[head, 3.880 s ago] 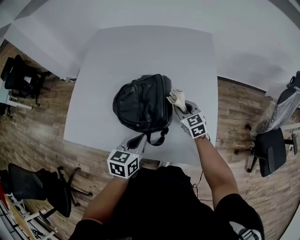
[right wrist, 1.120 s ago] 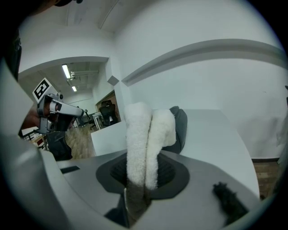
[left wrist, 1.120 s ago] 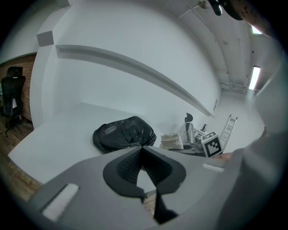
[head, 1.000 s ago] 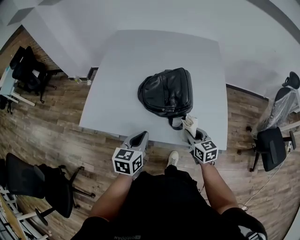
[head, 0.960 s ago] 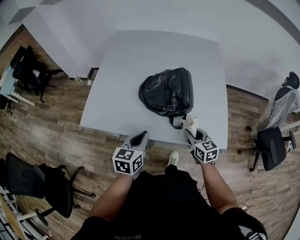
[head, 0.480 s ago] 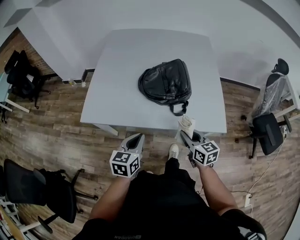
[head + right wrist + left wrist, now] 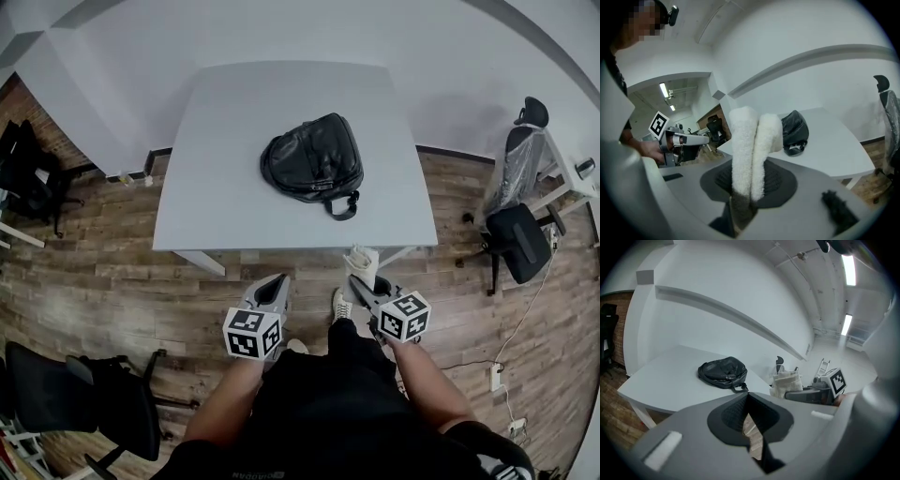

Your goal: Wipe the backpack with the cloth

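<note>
A black backpack (image 7: 311, 159) lies on the white table (image 7: 234, 187), its handle loop toward the near edge. It also shows in the left gripper view as the backpack (image 7: 721, 371) and in the right gripper view as the backpack (image 7: 794, 129). My right gripper (image 7: 360, 281) is shut on a folded white fleecy cloth (image 7: 362, 261), standing upright from the jaws as the cloth (image 7: 752, 150). My left gripper (image 7: 272, 289) is shut with nothing in it. Both grippers hang over the wooden floor, well short of the table's near edge.
Wood floor (image 7: 122, 291) surrounds the table. Black office chairs stand at the left (image 7: 56, 394) and far left (image 7: 23, 169); another chair (image 7: 517, 239) and a plastic-covered chair (image 7: 520, 155) stand at the right. White walls run behind the table.
The person has stepped back from the table. Both grippers, the right still holding the cloth, have drawn away from the backpack and now hang over the floor.
</note>
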Demonstrator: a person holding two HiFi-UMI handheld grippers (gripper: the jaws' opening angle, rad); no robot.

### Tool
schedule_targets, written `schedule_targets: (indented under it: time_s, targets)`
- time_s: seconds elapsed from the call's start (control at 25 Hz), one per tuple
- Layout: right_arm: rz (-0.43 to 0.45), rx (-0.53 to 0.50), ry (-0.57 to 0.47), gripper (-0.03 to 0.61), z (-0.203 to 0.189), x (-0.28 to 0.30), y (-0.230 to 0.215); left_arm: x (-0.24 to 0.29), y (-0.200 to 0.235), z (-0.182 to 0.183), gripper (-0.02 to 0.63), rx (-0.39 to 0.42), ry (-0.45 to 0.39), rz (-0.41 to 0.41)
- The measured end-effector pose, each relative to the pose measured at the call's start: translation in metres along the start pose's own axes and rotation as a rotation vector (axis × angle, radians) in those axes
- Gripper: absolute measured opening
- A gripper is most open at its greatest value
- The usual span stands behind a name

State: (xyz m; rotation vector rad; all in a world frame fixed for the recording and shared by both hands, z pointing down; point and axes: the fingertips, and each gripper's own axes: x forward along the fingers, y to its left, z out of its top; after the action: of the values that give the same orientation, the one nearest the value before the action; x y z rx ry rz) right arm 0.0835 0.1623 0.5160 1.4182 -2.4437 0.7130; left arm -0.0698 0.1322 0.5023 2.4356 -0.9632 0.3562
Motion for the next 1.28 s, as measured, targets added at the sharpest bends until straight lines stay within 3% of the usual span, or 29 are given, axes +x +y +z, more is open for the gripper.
schedule_targets:
  time_s: [0.2,0.44,0.84,1.28]
  targets:
    - [0.017,0.008,0.000,0.092,0.002,-0.008,0.005,-0.002,-0.005,0.003,0.006,0.000,-0.011,-0.001]
    - [0.052,-0.053,-0.001,0.092,0.015,-0.018,0.005,0.002,-0.017,0.000,0.006,0.009,-0.006,0.013]
    - [0.125,-0.094,0.019,0.092,0.014,-0.053,-0.004,0.021,-0.061,-0.006,0.006,-0.017,-0.013,0.042]
    - [0.164,-0.085,0.001,0.092,0.012,-0.067,-0.018,0.027,-0.084,-0.014,0.006,-0.024,-0.007,0.086]
